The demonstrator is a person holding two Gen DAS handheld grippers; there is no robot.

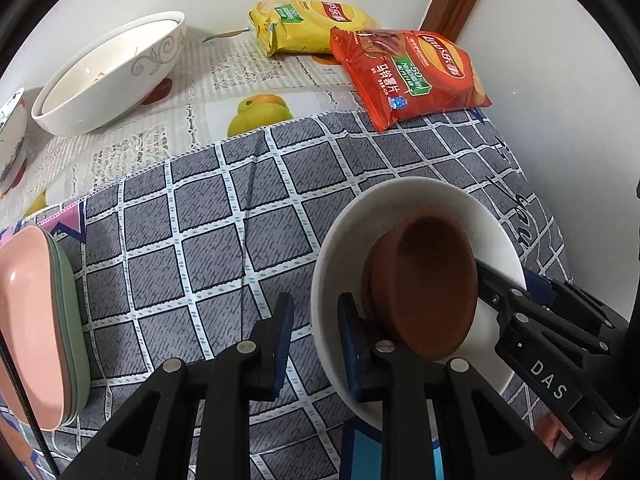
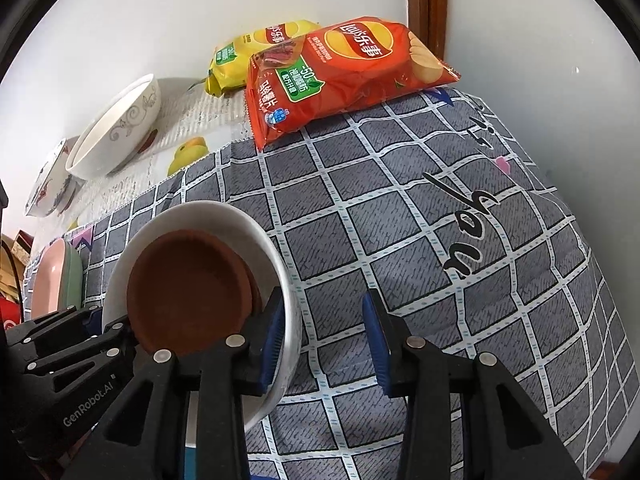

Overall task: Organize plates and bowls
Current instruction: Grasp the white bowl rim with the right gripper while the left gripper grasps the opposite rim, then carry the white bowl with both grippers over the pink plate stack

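Observation:
A white bowl sits on the grey checked cloth with stacked brown wooden dishes inside; it also shows in the right wrist view, dishes. My left gripper is open, its jaws straddling the bowl's left rim, one finger inside. My right gripper is open, straddling the bowl's right rim, one finger inside. A pink plate on a green plate lies at the left.
A large white patterned bowl and a small blue-patterned bowl stand at the back left. A yellow chip bag and a red chip bag lie at the back by the wall.

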